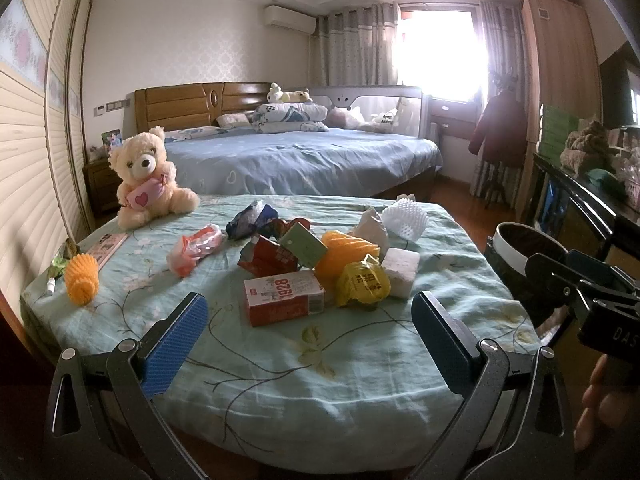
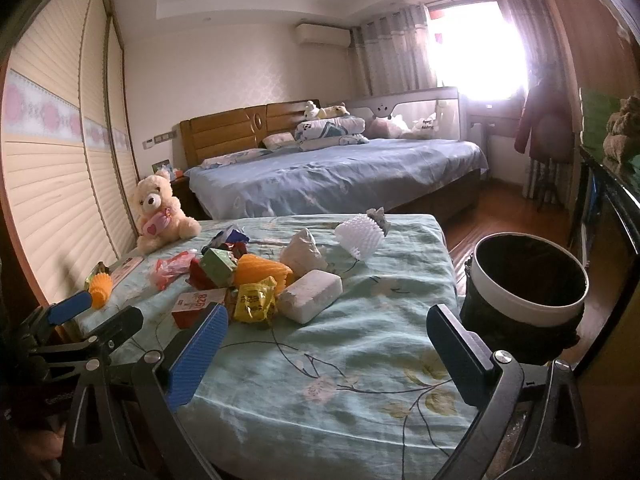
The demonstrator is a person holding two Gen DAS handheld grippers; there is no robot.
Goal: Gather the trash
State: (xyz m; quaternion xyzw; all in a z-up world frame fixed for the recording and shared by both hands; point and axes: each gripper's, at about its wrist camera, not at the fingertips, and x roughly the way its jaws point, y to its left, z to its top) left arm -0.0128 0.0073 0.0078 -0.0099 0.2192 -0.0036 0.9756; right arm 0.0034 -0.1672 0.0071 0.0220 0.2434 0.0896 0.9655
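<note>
The left gripper [image 1: 308,320] is wide apart and holds nothing. It hangs over the near edge of a small bed [image 1: 320,372] with a green flowery sheet. The right gripper [image 2: 324,340] is wide apart too and holds nothing. It hangs over the near right part of the same bed.

The trash lies in a pile in the middle of the bed. Nearest the left gripper is a red box [image 1: 284,296] with "1928" on it. Just right of it is a yellow bag [image 1: 362,282], touching a white foam block [image 1: 400,266]. Behind them sit an orange net [image 1: 344,250], a green box [image 1: 303,245] and a red wrapper [image 1: 266,256]. Farther back are a blue wrapper [image 1: 252,220], a white paper lump [image 1: 372,228] and a white net [image 1: 406,220]. A pink bag [image 1: 196,248] lies to the left, and a small orange net [image 1: 82,278] stands near the left edge.

A teddy bear [image 1: 146,178] sits at the far left corner. A bin [image 2: 528,280] with a white rim stands on the floor just right of the bed, open on top. A big blue bed [image 1: 300,160] is far behind.
</note>
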